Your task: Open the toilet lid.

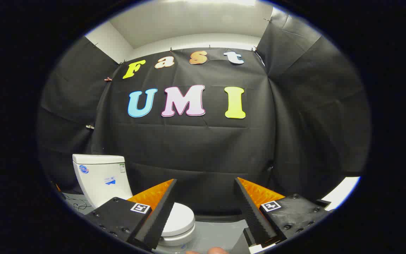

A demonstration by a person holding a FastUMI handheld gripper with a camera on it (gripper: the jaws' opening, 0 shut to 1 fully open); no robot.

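Gripper (205, 183) held level, aimed at the black cloth wall (196, 148); fingers spread wide, gripping nothing. Toilet (100, 180) low and beyond the left finger (160, 211), lid (180, 218) closed flat. Tank (99, 174) upright behind.

no readable text — stickers (110, 180) on the toilet tank (95, 192) are too small; the gripper (205, 179), fingers apart, bears coded squares.

White toilet tank (100, 178) bearing small blue stickers, white closed toilet lid (180, 218), grey floor (220, 229), black cloth wall (203, 148) hanging.
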